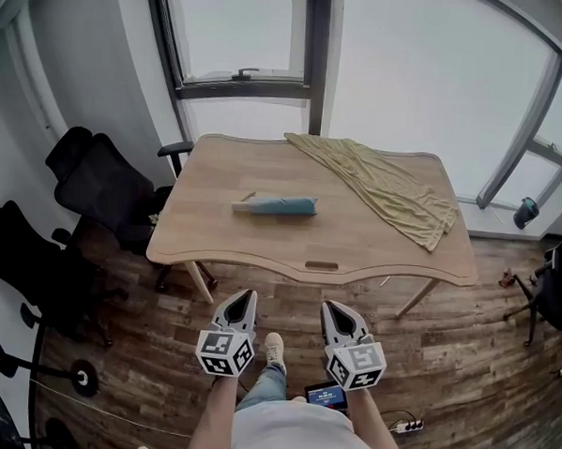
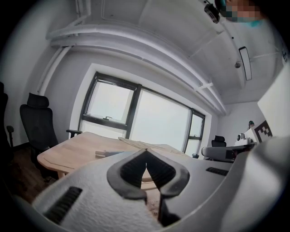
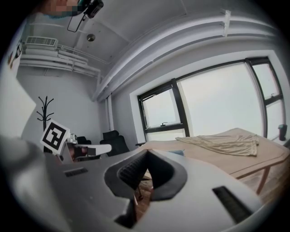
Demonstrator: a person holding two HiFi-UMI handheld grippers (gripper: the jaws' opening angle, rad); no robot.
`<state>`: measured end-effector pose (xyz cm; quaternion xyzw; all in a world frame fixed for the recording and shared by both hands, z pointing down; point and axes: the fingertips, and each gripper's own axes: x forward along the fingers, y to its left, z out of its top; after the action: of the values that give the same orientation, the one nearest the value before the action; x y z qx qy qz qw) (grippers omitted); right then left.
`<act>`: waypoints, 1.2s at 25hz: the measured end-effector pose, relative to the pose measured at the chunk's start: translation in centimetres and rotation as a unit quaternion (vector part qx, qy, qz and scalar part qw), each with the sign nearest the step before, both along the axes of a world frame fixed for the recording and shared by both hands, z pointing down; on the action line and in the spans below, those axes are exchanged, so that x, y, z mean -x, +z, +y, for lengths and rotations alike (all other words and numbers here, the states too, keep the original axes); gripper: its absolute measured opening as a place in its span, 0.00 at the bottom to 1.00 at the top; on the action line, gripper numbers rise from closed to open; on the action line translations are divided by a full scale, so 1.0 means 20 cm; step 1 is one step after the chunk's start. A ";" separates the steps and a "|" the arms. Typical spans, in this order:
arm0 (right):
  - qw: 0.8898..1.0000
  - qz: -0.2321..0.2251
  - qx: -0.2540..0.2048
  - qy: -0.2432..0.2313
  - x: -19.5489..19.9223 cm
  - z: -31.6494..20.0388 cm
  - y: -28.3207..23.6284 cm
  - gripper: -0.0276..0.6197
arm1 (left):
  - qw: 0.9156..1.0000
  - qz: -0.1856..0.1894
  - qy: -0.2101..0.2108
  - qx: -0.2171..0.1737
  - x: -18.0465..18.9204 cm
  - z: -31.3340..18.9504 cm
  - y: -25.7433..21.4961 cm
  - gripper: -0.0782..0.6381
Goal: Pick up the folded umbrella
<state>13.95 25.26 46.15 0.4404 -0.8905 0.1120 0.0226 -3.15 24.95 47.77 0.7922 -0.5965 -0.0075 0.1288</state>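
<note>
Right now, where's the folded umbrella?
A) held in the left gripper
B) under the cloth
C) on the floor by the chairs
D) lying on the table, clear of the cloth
D: the folded umbrella lies on the table, apart from the cloth, while the left gripper and right gripper are short of the table edge, jaws together and empty.

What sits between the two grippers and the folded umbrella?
Nothing: in the head view only wooden floor and bare tabletop separate the left gripper, right gripper and folded umbrella.
</note>
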 end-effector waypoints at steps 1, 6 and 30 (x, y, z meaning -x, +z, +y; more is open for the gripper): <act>1.000 -0.005 0.002 0.001 0.00 -0.05 0.01 0.06 | 1.000 0.002 -0.002 0.002 0.01 -0.05 0.02 0.14; 0.999 -0.025 0.026 -0.011 0.09 -0.38 0.07 0.06 | 1.000 -0.014 0.005 0.012 0.09 -0.38 0.08 0.14; 0.993 0.034 0.082 0.074 0.45 -1.69 0.28 0.06 | 0.994 -0.001 0.096 0.046 0.42 -1.80 0.24 0.14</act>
<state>4.97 -8.56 51.81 0.5051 -0.8420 0.1714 0.0808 -11.54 -11.07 52.51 0.8389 -0.5179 0.0330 0.1641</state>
